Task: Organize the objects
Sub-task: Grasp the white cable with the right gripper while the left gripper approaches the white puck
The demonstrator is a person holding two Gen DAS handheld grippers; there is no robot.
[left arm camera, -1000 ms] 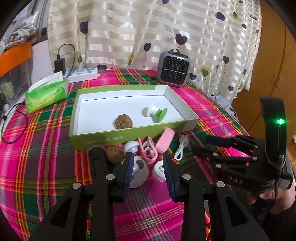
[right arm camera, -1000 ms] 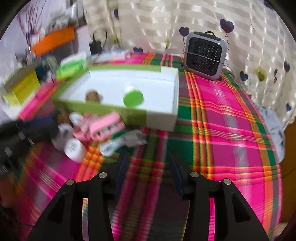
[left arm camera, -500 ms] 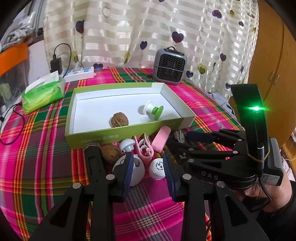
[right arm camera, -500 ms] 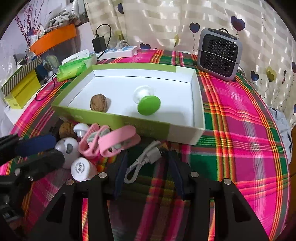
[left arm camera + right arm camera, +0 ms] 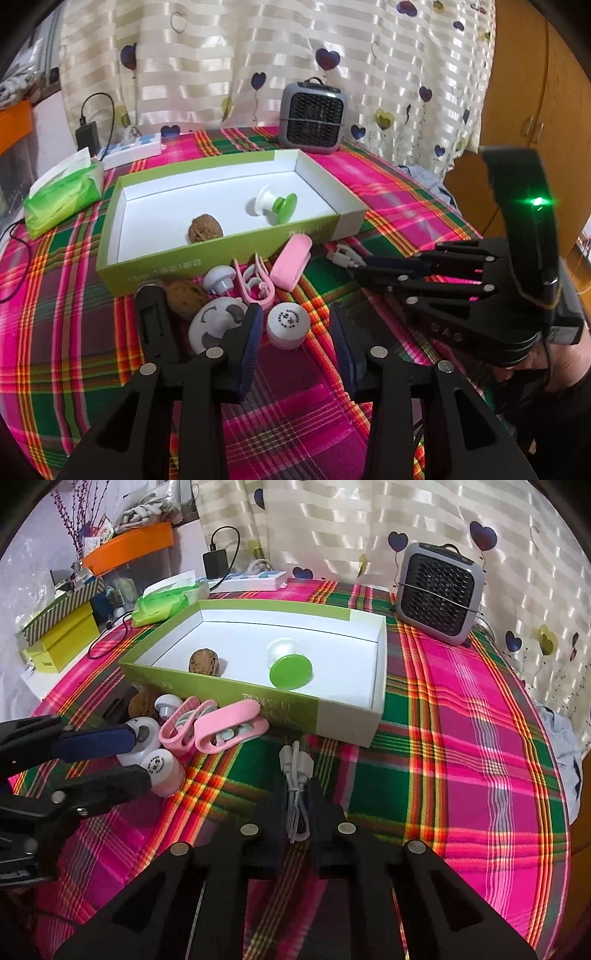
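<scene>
A green box with a white inside holds a walnut and a green-and-white knob. In front of it lie a second walnut, a white mushroom-shaped piece, two pink clips, a round white case and a small white jar. My left gripper is low over the cloth, its jaws opening. The jar sits just ahead between the tips, untouched. My right gripper is shut on a coiled white cable to the right of the pile.
A grey heater stands behind the box. A green tissue pack and a power strip lie at the back left. Yellow boxes sit beyond the table's left edge, a wooden cabinet on the right.
My right gripper came in over the white cable and shut on it. The left jaws spread wider, with the hand staying in place.
</scene>
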